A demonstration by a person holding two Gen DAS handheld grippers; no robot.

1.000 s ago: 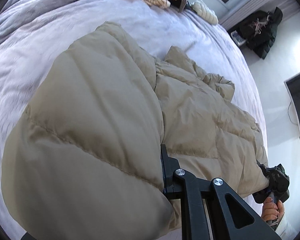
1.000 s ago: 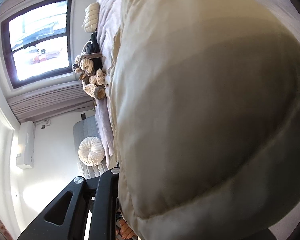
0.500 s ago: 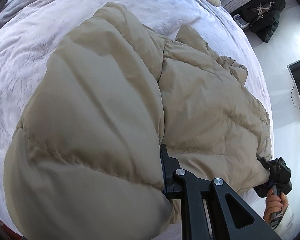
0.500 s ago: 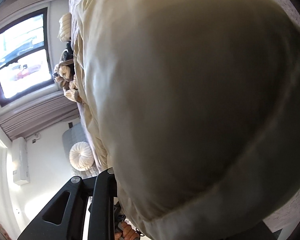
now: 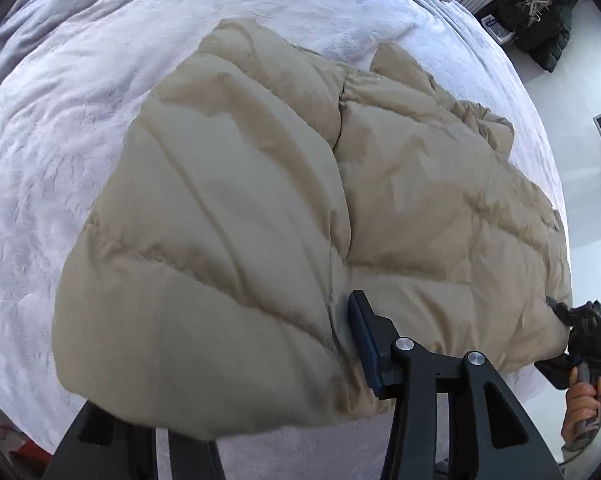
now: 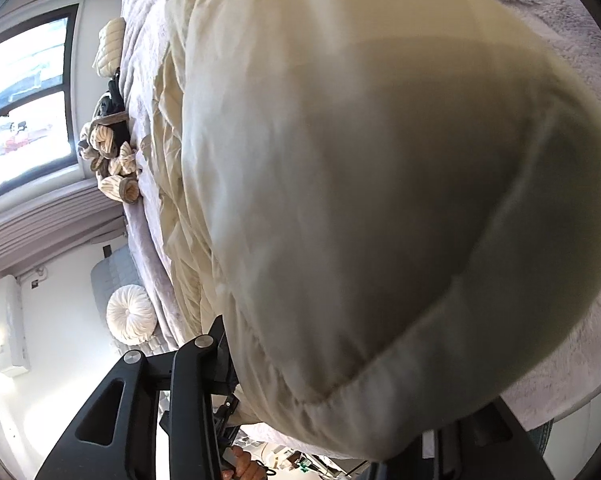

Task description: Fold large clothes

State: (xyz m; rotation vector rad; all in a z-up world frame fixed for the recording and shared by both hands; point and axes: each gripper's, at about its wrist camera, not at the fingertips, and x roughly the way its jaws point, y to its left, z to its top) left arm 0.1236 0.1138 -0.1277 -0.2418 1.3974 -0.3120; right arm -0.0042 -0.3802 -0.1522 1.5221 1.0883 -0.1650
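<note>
A large beige puffer jacket (image 5: 380,200) lies on the lilac bed cover (image 5: 60,100). My left gripper (image 5: 284,360) is shut on the jacket's near hem, and the fabric bulges between its fingers. My right gripper (image 5: 560,316) shows at the far right in the left wrist view, shut on the hem's other corner. In the right wrist view the jacket (image 6: 360,200) fills the frame and hides the fingertips of the right gripper (image 6: 340,380).
Rolled striped cloths (image 6: 112,160) and a cream pillow (image 6: 108,44) lie at the bed's far end by the window. A round white cushion (image 6: 132,316) sits on a grey seat. Dark clothes (image 5: 536,20) hang at the wall.
The jacket's near end has come down flatter onto the bed and more of the bed cover shows around it. Both grippers keep their hold on the hem.
</note>
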